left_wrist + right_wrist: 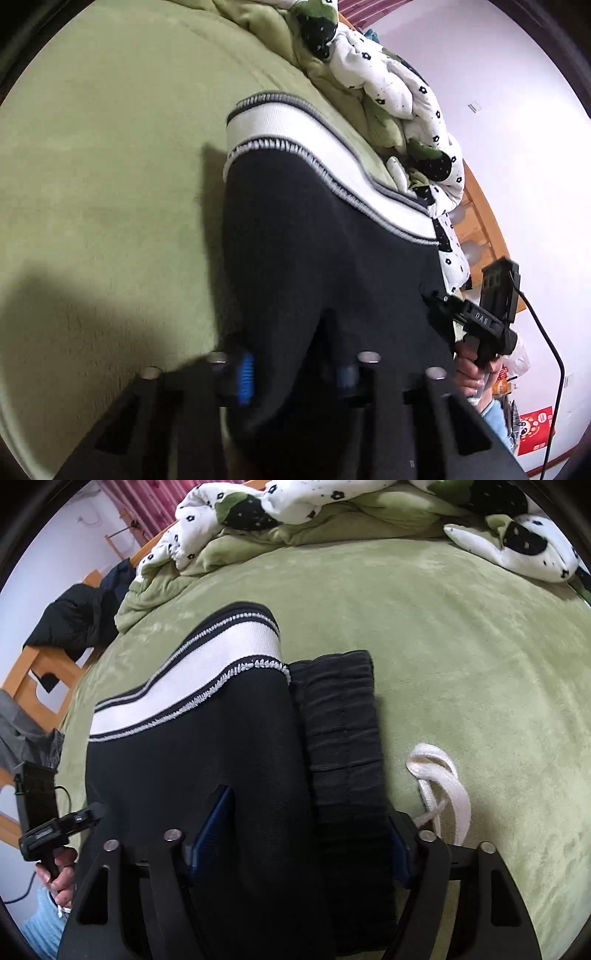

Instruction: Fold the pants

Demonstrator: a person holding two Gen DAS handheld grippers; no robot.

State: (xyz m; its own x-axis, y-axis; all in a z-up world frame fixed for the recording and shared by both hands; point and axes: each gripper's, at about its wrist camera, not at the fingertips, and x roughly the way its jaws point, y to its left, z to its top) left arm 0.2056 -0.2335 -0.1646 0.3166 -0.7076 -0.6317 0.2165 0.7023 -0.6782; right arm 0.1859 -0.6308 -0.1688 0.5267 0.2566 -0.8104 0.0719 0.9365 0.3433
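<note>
I'm holding a gripper in each hand over the black pants [207,760], which are lying on the green blanket [461,664], already doubled over.

Left gripper [295,373]: jaws are nearly together with dark cloth bunched between the blue pads [245,376]. I'm reading that as pinching a fold of the pants, though blur is making actual pad contact hard to confirm. Gripping at the near edge, around 6 o'clock in the left wrist view, is giving me a handle on that side of the fold.

Right gripper [295,834]: jaws are standing wide apart, straddling the folded stack. The near end of the pants is sitting between the fingers, but I can't see either pad pressing in, so I'm calling it not clamped. Judgement: I'm positioning it to take the opposite edge.

The white striped cuff band [192,672] is lying at 11 o'clock in the right view, far end of the garment. The ribbed dark waistband [340,723] is sitting just beside it at 12 to 1 o'clock. The white drawstring [443,786] is spilling loose at 2 o'clock, outside the fold; it's going to need tucking.

The patterned duvet [258,502] is bunched well clear at the far edge.
</note>
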